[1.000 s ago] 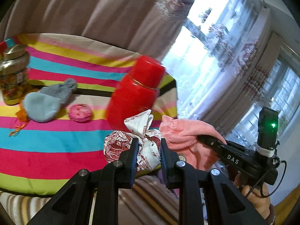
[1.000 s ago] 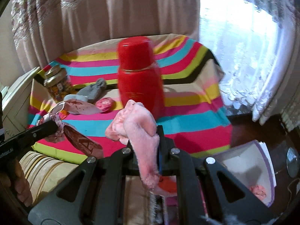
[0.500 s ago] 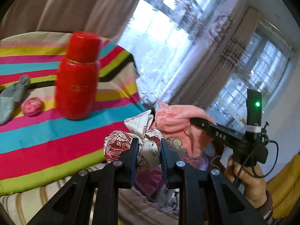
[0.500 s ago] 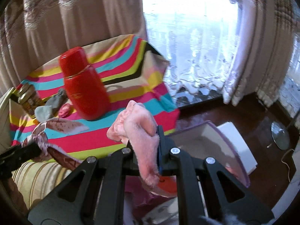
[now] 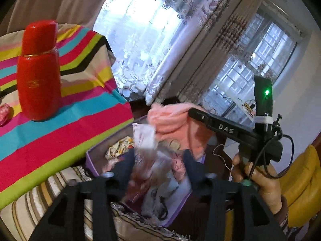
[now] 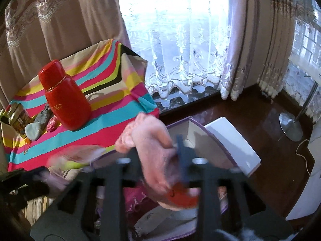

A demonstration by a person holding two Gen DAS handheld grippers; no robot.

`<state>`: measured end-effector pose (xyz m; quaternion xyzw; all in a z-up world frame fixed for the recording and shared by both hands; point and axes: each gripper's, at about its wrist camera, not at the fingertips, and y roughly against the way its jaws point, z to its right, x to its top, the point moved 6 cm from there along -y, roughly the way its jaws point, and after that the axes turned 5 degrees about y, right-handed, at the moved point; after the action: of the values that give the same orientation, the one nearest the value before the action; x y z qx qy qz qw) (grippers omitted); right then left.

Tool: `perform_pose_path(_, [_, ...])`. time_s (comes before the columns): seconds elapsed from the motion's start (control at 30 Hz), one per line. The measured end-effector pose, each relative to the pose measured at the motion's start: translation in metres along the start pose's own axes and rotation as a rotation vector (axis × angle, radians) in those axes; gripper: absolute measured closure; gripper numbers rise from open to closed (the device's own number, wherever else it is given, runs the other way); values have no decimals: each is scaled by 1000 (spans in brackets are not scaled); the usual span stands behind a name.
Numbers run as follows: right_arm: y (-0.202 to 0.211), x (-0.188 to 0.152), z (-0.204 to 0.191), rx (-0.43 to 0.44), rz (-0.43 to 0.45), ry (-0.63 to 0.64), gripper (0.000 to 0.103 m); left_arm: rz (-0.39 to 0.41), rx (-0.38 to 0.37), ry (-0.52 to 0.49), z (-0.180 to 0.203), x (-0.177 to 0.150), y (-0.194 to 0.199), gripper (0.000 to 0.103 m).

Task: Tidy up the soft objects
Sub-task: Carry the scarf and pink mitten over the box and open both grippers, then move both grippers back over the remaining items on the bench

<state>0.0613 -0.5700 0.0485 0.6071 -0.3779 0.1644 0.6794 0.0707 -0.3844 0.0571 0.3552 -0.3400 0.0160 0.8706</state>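
Note:
My left gripper (image 5: pixel 158 158) hangs over the purple box (image 5: pixel 94 156), its jaws opening; the red-and-white patterned cloth (image 5: pixel 144 160) is a blur between them, slipping down. The pink cloth (image 5: pixel 176 120) droops beside it from my right gripper (image 5: pixel 192 112). In the right wrist view my right gripper (image 6: pixel 159 154) is above the same purple box (image 6: pixel 180 121), jaws opening, and the pink cloth (image 6: pixel 154 150) sags loose between the fingers. At the lower left of that view, my left gripper (image 6: pixel 30 176) and the patterned cloth (image 6: pixel 80 154) are smeared by motion.
A red flask (image 6: pixel 64 100), a grey-blue sock (image 6: pixel 38 125), a small pink item (image 6: pixel 52 123) and a jar (image 6: pixel 17 116) stand on the striped tablecloth (image 6: pixel 120 108). The box's white lid (image 6: pixel 232 140) lies on the dark floor. A lamp base (image 6: pixel 291 126) is further right.
Both grippers swung right from over the table to above the purple box. Both jaws have parted, and the patterned cloth and the pink cloth have come loose.

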Motion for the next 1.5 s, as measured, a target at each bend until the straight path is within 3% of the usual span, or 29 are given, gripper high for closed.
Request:
perform_pose_path(0.03, [2, 0, 3, -7, 5, -6, 27, -1, 2, -1, 0, -1, -1, 44])
perform_pose_path(0.07, [3, 0, 5, -16, 13, -7, 23, -3, 6, 0, -1, -1, -1, 44])
perform_pose_path(0.3, [3, 0, 6, -25, 7, -5, 23, 20, 34, 27, -13, 2, 8, 44])
perform_pose_path(0.67, [-4, -6, -31, 6, -15, 78, 23, 89, 108, 75, -52, 11, 38, 44])
perform_pose_path(1.5, [-27, -27, -191, 231, -116, 325, 23, 191, 357, 283, -218, 0, 130, 44])
